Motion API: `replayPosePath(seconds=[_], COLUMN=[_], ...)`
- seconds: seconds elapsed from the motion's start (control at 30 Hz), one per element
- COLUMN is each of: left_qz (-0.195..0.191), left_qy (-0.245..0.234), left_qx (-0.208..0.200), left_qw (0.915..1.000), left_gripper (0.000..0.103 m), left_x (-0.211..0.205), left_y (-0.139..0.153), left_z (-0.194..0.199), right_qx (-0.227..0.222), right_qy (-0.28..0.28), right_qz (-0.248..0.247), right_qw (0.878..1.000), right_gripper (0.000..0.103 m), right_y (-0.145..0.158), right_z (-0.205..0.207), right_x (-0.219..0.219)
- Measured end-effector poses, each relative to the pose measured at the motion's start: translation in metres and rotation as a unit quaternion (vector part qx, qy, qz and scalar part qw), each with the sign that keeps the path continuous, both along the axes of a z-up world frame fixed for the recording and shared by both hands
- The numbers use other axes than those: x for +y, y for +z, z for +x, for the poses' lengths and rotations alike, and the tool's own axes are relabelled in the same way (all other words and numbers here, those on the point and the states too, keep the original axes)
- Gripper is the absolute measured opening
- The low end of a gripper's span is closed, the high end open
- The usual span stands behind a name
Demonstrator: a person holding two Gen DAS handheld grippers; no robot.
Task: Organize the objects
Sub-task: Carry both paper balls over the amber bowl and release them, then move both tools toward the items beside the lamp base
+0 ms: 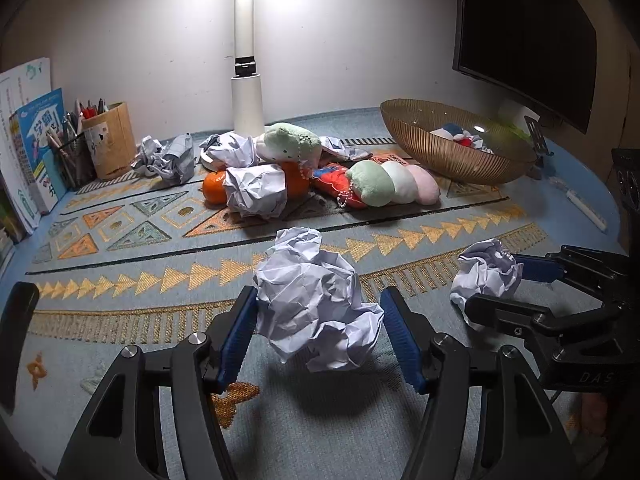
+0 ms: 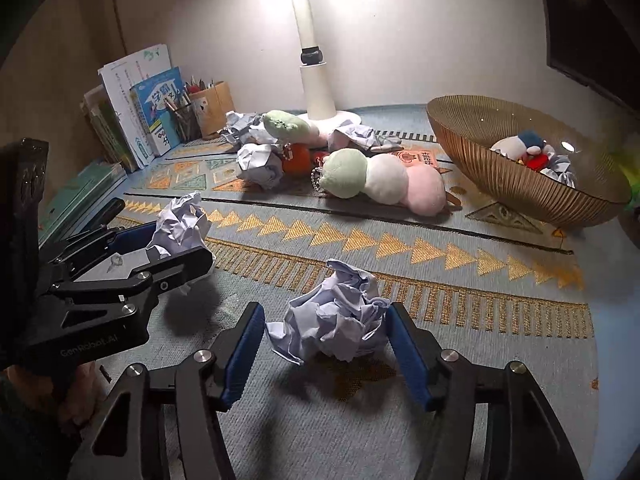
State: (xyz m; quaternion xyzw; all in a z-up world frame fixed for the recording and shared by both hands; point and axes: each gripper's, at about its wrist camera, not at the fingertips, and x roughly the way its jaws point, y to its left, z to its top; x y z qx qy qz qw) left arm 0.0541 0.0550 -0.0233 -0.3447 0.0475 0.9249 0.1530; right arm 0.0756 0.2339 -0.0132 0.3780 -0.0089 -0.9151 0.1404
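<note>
Your desk was covered by a patterned mat [image 1: 132, 240], with a dark monitor [image 1: 524, 36] at the far right and a white lamp [image 1: 247, 96] against the wall. A ribbed bowl [image 2: 500, 176] sat to the right and held a small toy [image 2: 528, 148]. A 3-coloured plush [image 2: 384, 180] lay in the middle beside oranges and more crumpled sheets. Your left gripper [image 1: 318, 316] was clenched on 1 paper ball [image 1: 316, 300], held above the mat with its shadow beneath. Your right gripper [image 2: 326, 328] bracketed a second paper ball [image 2: 336, 320] resting on the mat, its right pad touching the paper, the left pad standing slightly off it.
</note>
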Motion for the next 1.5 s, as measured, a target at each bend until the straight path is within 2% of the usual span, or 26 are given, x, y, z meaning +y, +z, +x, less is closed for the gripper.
replayPosePath(seconds=[0.3, 0.47, 0.53, 0.67, 0.83, 0.97, 1.07, 1.1, 1.13, 1.17, 1.2, 1.3, 1.43, 1.5], left_qz=[0.001, -0.012, 0.010, 0.057, 0.085, 0.091, 0.095, 0.093, 0.093, 0.091, 0.089, 0.095, 0.101, 0.117], left_qy=[-0.009, -0.026, -0.044, -0.090, -0.139, -0.152, -0.149, -0.146, -0.143, -0.137, -0.129, -0.119, -0.094, -0.068], left_qx=[0.017, 0.018, 0.014, 0.036, 0.059, 0.048, 0.046, 0.045, 0.039, 0.028, 0.018, 0.019, 0.016, 0.021], left_qw=[0.9998, 0.9994, 0.9989, 0.9937, 0.9849, 0.9830, 0.9832, 0.9838, 0.9845, 0.9860, 0.9874, 0.9882, 0.9903, 0.9907], left_gripper=[0.059, 0.057, 0.057, 0.057, 0.057, 0.057, 0.057, 0.058, 0.064, 0.084, 0.091, 0.091, 0.092, 0.099], left_x=[0.001, 0.013, 0.021, 0.053, 0.112, 0.158, 0.179, 0.185, 0.190, 0.191, 0.191, 0.174, 0.123, 0.086], left_y=[0.004, 0.007, 0.016, 0.058, 0.099, 0.100, 0.091, 0.087, 0.083, 0.078, 0.075, 0.074, 0.079, 0.076], left_z=[0.006, 0.006, 0.005, -0.008, -0.053, -0.102, -0.129, -0.136, -0.143, -0.148, -0.151, -0.142, -0.110, -0.085], right_qx=[0.027, 0.033, 0.034, 0.070, 0.123, 0.124, 0.114, 0.106, 0.096, 0.088, 0.085, 0.085, 0.078, 0.065], right_qy=[-0.009, -0.006, -0.013, -0.056, -0.147, -0.220, -0.238, -0.238, -0.239, -0.246, -0.251, -0.240, -0.214, -0.188], right_qz=[0.000, -0.034, -0.058, -0.073, -0.073, -0.059, -0.053, -0.053, -0.054, -0.056, -0.060, -0.088, -0.095, -0.122], right_qw=[1.000, 0.999, 0.998, 0.993, 0.979, 0.966, 0.963, 0.964, 0.965, 0.964, 0.962, 0.963, 0.969, 0.972], right_gripper=[0.054, 0.054, 0.054, 0.054, 0.054, 0.054, 0.055, 0.058, 0.064, 0.068, 0.069, 0.069, 0.069, 0.071], right_y=[0.007, 0.014, 0.021, 0.057, 0.111, 0.121, 0.116, 0.112, 0.109, 0.106, 0.104, 0.103, 0.102, 0.094], right_z=[0.009, 0.013, 0.017, 0.019, 0.001, -0.036, -0.064, -0.073, -0.082, -0.087, -0.090, -0.082, -0.064, -0.048], right_x=[0.001, 0.013, 0.024, 0.061, 0.123, 0.164, 0.183, 0.188, 0.192, 0.196, 0.201, 0.202, 0.176, 0.155])
